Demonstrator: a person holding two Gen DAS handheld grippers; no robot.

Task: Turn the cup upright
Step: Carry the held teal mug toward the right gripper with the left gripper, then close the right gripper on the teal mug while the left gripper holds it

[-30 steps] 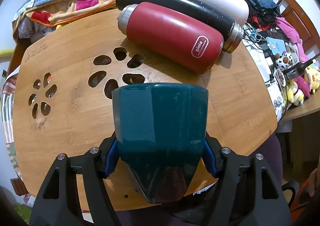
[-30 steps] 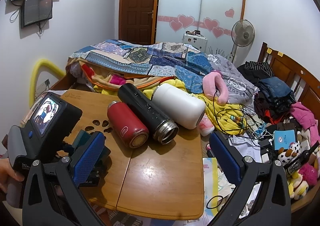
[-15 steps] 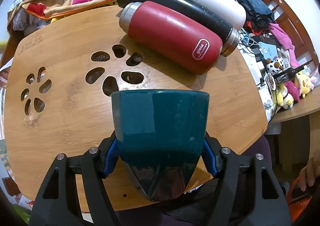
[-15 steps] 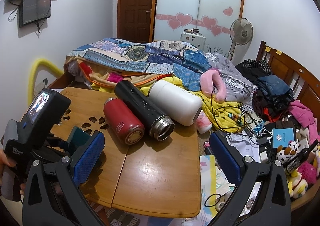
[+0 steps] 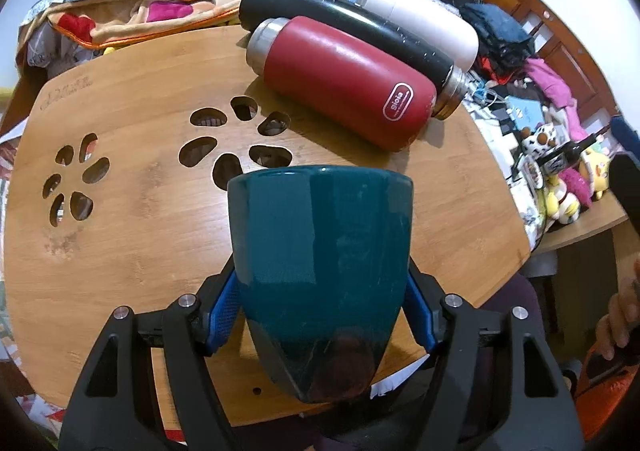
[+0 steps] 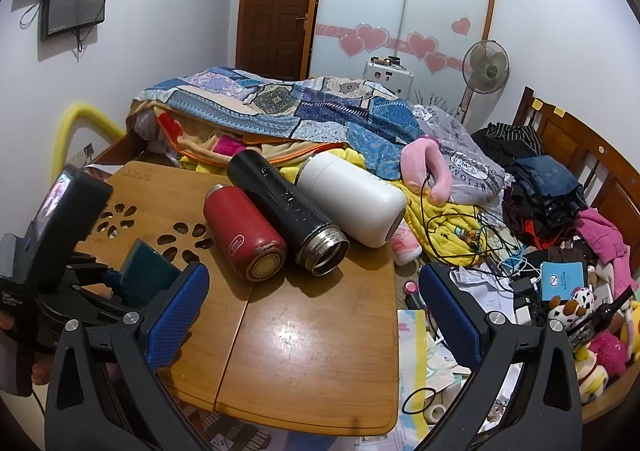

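Observation:
A dark teal cup (image 5: 320,251) sits between the blue pads (image 5: 224,307) of my left gripper (image 5: 320,303), held by its sides. Its narrow base faces the camera and its wide rim points away, down towards the bamboo table (image 5: 140,251). The jaws have just been easing open a little, and the pads still lie against the cup. Whether the rim touches the table I cannot tell. In the right wrist view the cup (image 6: 144,275) and the left gripper (image 6: 80,279) show at the left edge. My right gripper (image 6: 314,311) hangs open over the table's near side with nothing between its fingers.
Three flasks lie side by side at the table's far end: red (image 5: 340,79), black (image 5: 348,27) and white (image 5: 424,19). Flower-shaped cut-outs (image 5: 236,143) pierce the tabletop. Behind is a bed with blankets (image 6: 280,111); cables, clothes and toys (image 6: 560,271) crowd the right.
The left gripper has tilted slightly with the cup still in it, so the flasks sit lower in its view. The right gripper has stayed in place.

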